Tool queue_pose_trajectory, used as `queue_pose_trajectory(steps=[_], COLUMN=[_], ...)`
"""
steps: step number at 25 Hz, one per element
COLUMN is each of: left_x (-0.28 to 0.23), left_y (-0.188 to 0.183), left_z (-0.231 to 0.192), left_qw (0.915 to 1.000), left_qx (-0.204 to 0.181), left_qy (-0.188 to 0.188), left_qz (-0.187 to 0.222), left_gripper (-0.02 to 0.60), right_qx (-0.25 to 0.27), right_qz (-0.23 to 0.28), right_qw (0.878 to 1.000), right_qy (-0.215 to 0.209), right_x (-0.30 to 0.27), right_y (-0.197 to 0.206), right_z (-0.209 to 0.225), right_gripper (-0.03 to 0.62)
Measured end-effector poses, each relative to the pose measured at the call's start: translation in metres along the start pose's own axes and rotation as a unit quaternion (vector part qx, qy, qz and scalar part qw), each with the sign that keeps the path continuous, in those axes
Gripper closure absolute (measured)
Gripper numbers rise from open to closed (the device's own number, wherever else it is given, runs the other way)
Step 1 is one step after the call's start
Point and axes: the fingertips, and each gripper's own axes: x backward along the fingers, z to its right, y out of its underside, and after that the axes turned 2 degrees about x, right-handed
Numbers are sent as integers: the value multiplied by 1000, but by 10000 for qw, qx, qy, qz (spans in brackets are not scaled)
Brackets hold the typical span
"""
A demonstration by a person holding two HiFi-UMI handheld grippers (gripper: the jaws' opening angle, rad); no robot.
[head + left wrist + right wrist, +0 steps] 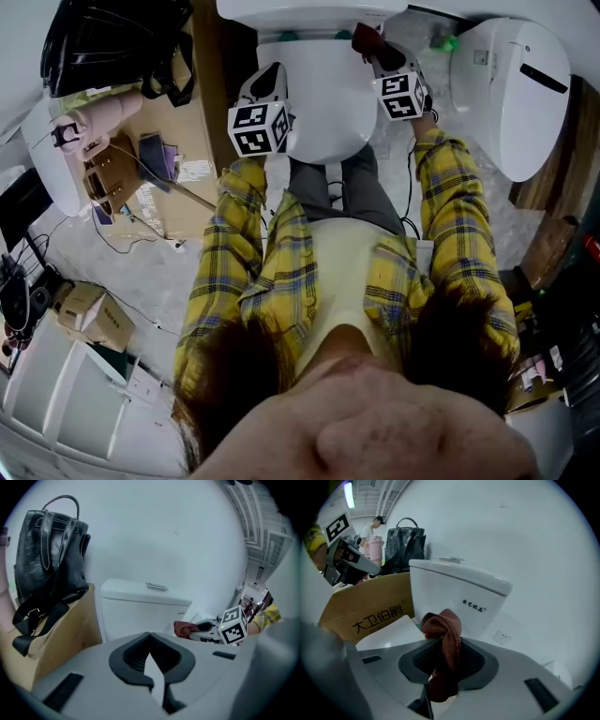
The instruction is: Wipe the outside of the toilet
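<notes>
Rag (443, 634) — rust-brown, bunched into a knot — is pinched between the jaws of the right gripper (443, 665). Its bulk pokes out ahead of the pads and a tail hangs below them. The left gripper (150, 641) has its jaws pressed together at the tips, with nothing between them.

Straight ahead of the rag and a little above it stands the toilet tank (459, 597), near but apparently not touching. The tank's long axis runs crosswise to the gripper's line, so a sideways sweep would likely follow its front face. In the head view the right gripper is the nearer one to the tank, over the back right of the closed lid (323, 103). The left gripper hangs farther from the tank, at the lid's left edge.

Tank and lid are white and glossy, with a flat flush plate (157, 587) on the tank's top and small print on its front — no dirt shows. Left of the tank stand a cardboard box (370, 609) and a black bag (47, 555).
</notes>
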Motion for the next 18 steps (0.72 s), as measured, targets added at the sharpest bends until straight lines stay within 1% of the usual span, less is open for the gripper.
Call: queue_pose_trajectory(steps=[3, 10, 18], left_x=[5, 21, 31], left_y=[1, 8, 16], left_z=[-12, -43, -79], left_qw=[10000, 9994, 9982], left_qx=[54, 238, 456], left_qy=[-73, -250, -391], left_qz=[17, 40, 39], left_gripper=[574, 574, 574], right_qx=[106, 380, 779], right_qz=[91, 226, 347], right_qw=[9997, 9973, 9910], right_qy=[-219, -581, -1034], right_x=[-9, -33, -62], right_y=[-15, -50, -89], right_z=[-22, -69, -124], right_gripper=[477, 477, 477])
